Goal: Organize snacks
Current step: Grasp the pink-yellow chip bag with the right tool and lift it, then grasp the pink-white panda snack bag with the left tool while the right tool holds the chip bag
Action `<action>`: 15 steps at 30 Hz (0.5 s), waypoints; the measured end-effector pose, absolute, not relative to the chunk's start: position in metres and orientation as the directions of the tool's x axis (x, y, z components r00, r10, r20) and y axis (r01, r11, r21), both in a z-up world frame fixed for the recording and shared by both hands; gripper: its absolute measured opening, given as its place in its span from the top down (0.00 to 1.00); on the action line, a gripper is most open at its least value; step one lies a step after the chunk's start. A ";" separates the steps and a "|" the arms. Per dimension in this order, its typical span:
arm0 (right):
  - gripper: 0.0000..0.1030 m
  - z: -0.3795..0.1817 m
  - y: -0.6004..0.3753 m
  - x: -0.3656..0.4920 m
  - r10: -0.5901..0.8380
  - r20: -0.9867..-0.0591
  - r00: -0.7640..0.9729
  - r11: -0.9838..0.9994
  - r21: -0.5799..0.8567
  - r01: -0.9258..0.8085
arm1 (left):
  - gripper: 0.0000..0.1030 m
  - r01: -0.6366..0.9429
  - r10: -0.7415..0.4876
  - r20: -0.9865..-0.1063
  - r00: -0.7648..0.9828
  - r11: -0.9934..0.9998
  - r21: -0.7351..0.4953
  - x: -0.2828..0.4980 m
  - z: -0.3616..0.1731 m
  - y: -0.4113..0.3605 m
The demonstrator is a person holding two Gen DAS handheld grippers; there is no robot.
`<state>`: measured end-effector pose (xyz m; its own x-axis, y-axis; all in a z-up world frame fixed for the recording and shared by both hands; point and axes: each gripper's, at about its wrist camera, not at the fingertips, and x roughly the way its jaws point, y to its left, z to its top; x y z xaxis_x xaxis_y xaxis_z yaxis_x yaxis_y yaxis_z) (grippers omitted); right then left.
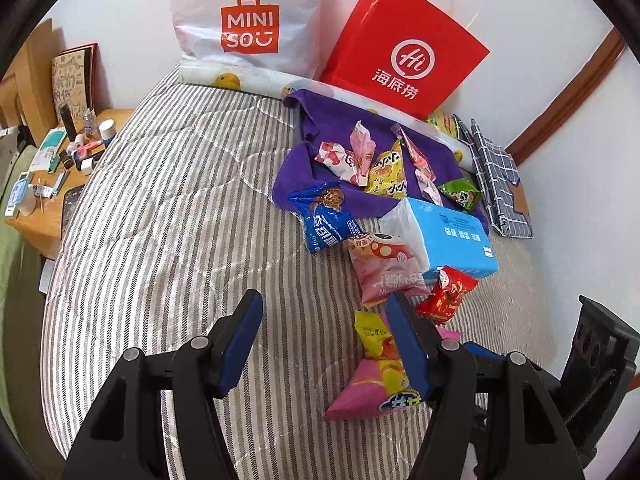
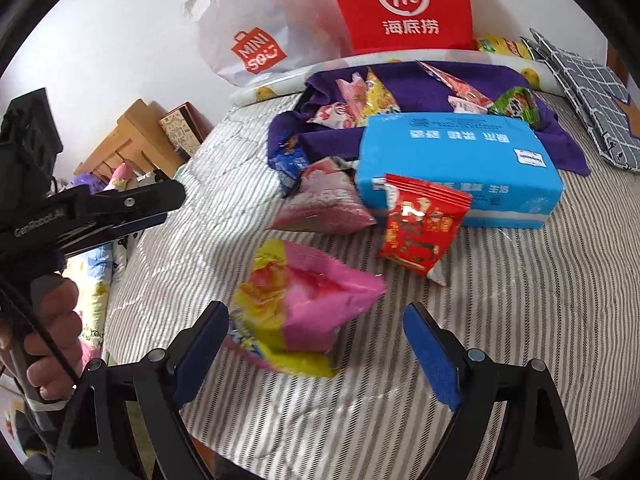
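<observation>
Snack packets lie scattered on a striped bed. A pink-and-yellow packet (image 2: 304,312) lies just ahead of my open right gripper (image 2: 316,344), between its fingers' line; it also shows in the left wrist view (image 1: 376,376). A red packet (image 2: 420,228) leans on a blue tissue pack (image 2: 460,164). A pale pink packet (image 2: 324,204) and a blue packet (image 1: 324,220) lie nearby. Several small packets sit on a purple cloth (image 1: 320,128). My left gripper (image 1: 324,336) is open and empty over bare bedding, left of the pink-and-yellow packet.
A red paper bag (image 1: 404,48) and a white Miniso bag (image 1: 248,20) stand against the far wall. A folded checked cloth (image 1: 496,176) lies at the right. A wooden bedside table (image 1: 52,184) with toiletries stands at the left.
</observation>
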<state>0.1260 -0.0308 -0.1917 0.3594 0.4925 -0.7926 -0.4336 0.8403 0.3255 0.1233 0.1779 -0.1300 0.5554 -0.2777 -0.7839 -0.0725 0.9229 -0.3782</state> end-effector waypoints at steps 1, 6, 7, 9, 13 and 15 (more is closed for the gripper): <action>0.14 -0.193 -0.026 0.125 0.486 -0.798 0.358 0.842 0.317 -0.437 | 0.38 -0.070 -0.279 -0.783 0.556 0.923 -0.379 0.122 -0.130 0.178; 0.14 -0.209 -0.004 0.131 0.435 -0.836 0.336 0.862 0.278 -0.423 | 0.38 -0.070 -0.280 -0.781 0.558 0.922 -0.381 0.115 -0.132 0.182; 0.14 -0.213 -0.001 0.133 0.427 -0.840 0.334 0.866 0.274 -0.419 | 0.38 -0.073 -0.277 -0.782 0.558 0.922 -0.379 0.114 -0.132 0.184; 0.14 -0.218 0.004 0.137 0.424 -0.845 0.325 0.867 0.275 -0.416 | 0.38 -0.084 -0.270 -0.784 0.558 0.922 -0.377 0.112 -0.134 0.188; 0.14 -0.224 0.007 0.140 0.434 -0.843 0.318 0.866 0.292 -0.406 | 0.38 -0.115 -0.258 -0.793 0.552 0.918 -0.379 0.112 -0.140 0.198; 0.21 -0.222 0.007 0.139 0.435 -0.837 0.333 0.863 0.281 -0.420 | 0.38 -0.123 -0.254 -0.798 0.547 0.918 -0.376 0.113 -0.143 0.200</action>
<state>0.1389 0.0072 -0.2217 0.3331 0.4350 -0.8366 -0.4199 0.8628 0.2814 0.1129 0.2004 -0.1427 0.5472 -0.2536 -0.7977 -0.1231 0.9182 -0.3764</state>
